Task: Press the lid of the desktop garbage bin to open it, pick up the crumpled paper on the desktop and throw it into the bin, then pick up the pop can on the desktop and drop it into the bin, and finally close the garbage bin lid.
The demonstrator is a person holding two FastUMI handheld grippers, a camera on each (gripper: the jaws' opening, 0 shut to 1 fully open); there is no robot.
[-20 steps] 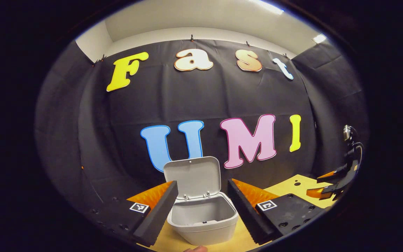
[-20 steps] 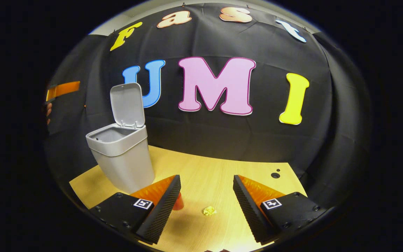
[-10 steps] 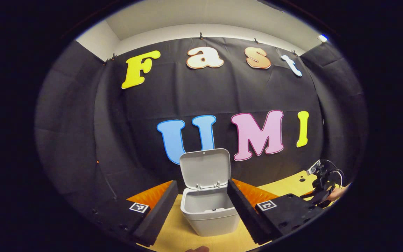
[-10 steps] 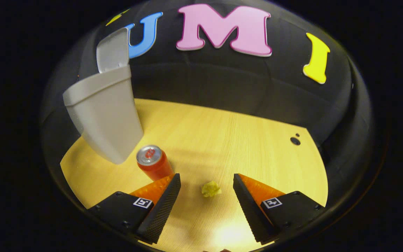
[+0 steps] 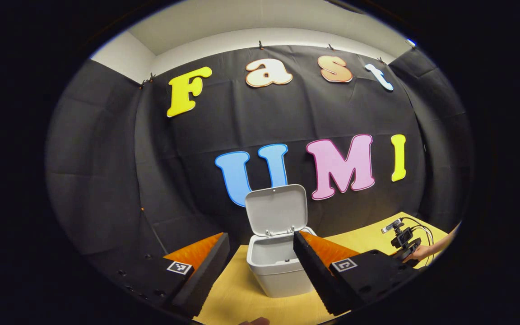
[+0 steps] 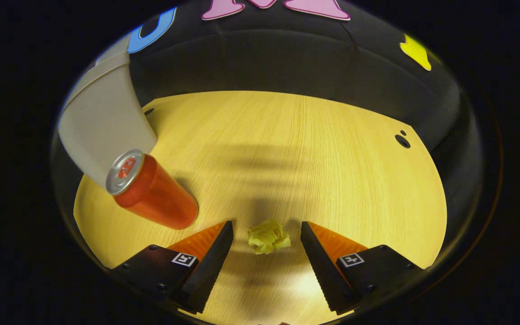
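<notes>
Your right gripper is the one for this: fingers spread wide, crumpled paper sitting on the desktop dead centre between the tips. Left gripper, also spread, faces the open bin.

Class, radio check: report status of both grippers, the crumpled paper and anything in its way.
Right gripper open, straddling crumpled paper, not gripping. Left gripper open, facing open bin. Pop can upright, left of paper; nothing blocking.
</notes>
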